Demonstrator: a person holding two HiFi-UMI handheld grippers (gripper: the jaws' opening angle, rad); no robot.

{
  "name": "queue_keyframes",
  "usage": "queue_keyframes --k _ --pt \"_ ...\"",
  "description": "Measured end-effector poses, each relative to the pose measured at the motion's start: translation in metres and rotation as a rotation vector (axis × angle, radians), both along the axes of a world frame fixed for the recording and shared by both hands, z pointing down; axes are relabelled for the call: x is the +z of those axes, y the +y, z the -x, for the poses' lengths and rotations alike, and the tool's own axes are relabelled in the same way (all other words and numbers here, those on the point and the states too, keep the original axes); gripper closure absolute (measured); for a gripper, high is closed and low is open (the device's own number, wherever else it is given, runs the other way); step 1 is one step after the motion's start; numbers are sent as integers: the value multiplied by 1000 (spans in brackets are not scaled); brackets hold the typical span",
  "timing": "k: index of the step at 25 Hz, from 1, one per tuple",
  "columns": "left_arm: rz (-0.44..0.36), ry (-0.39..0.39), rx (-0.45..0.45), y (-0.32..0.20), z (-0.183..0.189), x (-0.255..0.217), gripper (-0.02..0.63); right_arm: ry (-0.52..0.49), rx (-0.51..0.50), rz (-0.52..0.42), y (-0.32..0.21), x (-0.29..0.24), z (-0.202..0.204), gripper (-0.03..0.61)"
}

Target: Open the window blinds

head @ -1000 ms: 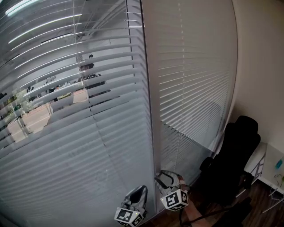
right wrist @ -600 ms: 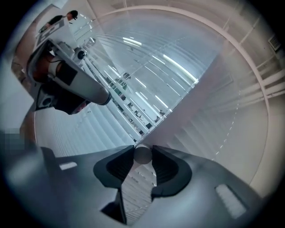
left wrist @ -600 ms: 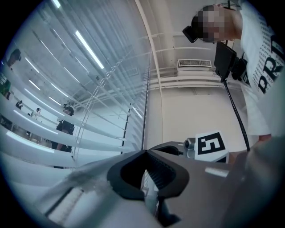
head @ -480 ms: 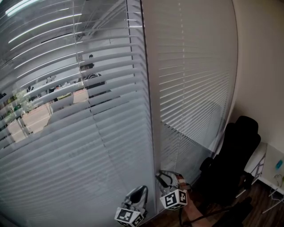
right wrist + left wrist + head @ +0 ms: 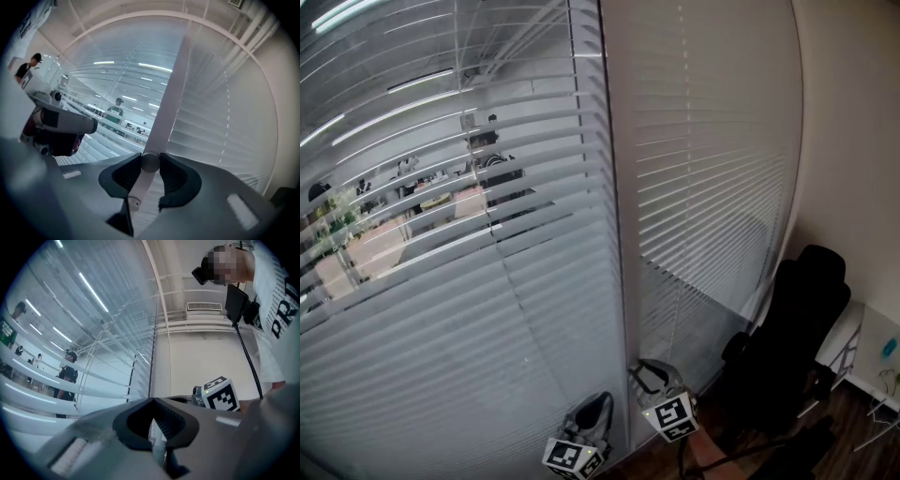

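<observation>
The right tongs (image 5: pixel 150 160), having just been closing, are gripping the tilt wand (image 5: pixel 136 192) (a slim rod hanging along the frame between the two blinds (image 5: pixel 487 244)). Its long axis is running straight through them, so I judge rolling suits. The left tongs (image 5: pixel 152 401) are idling closed and empty alongside.

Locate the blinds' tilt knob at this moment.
Right gripper view, centre: the tilt knob is clamped between the right gripper's jaws, which have just been closing, at the foot of the post between the two blinds.
</observation>
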State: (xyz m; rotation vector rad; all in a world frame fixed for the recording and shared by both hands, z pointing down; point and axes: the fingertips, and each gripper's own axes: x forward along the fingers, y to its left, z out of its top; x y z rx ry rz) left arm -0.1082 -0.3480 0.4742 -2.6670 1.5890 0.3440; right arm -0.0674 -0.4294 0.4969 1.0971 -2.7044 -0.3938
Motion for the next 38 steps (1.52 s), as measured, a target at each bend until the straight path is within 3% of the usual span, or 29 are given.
queue_keyframes --k 12,20,23,27,30,32,34,38 --pt "0 5 3 2 -1 -2 621 -163 -5 136 -3 0 -4 445" --pt "4 10 -2 4 3 -2 621 -88 -7 49 2 -6 -4 438" --pt "11 -24 -9 3 8 3 621 41 -45 -29 8 -8 2 386" --pt "-1 -1 -3 3 4 -2 621 420 -12 -305 10 1 8 382" --pt "0 8 1 2 2 -3 621 499 10 -374 5 5 7 389" --pt "-3 11 2 2 2 -4 621 499 13 -378 3 7 6 442" --pt "-2 11 -1 2 3 -4 621 466 16 -357 4 5 5 443" --pt "11 -34 -2 0 8 6 621 264 2 -186 1 3 4 445"
